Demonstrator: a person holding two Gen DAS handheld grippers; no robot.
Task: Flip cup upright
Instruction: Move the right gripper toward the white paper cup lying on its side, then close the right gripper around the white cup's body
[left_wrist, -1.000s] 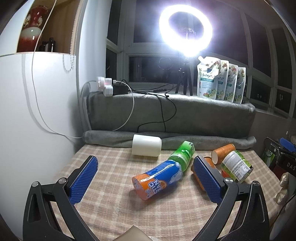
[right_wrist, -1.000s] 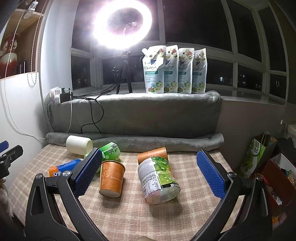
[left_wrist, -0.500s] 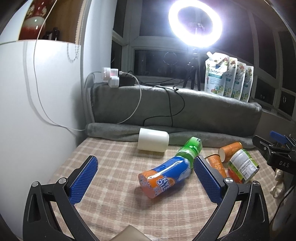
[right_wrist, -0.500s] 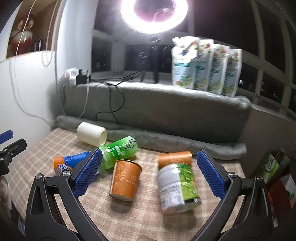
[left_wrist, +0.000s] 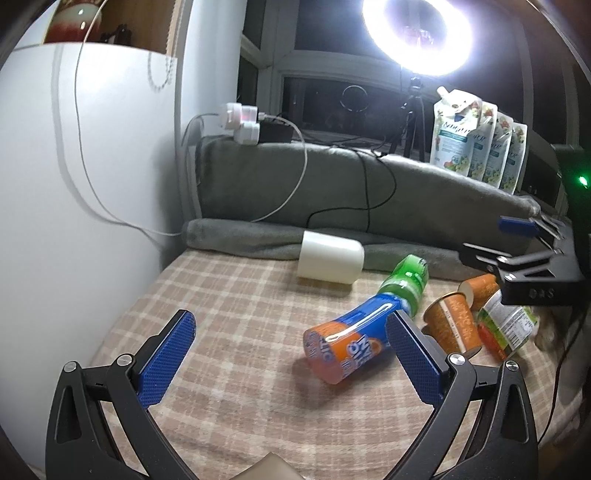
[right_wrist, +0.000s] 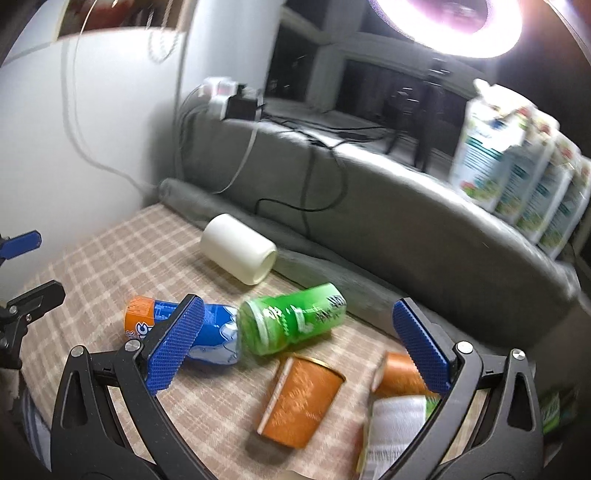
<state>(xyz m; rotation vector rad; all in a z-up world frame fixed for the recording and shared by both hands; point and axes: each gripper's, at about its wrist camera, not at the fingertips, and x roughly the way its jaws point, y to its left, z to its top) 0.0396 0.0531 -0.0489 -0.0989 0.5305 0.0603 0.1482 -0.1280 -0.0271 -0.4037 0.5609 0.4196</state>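
Right gripper (right_wrist: 295, 347) wide open, empty | left gripper (left_wrist: 291, 354) likewise

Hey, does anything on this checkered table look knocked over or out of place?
Yes. The white cup lies on its side near the grey blanket roll, and the green can and blue-orange bottle lie toppled too.

Ring light (left_wrist: 417, 35) glares overhead — dim room, fisheye edges, right view motion-blurred.

Left hand-held gripper (left_wrist: 290, 356) and right hand-held gripper (right_wrist: 304, 345) both gape wide, empty.
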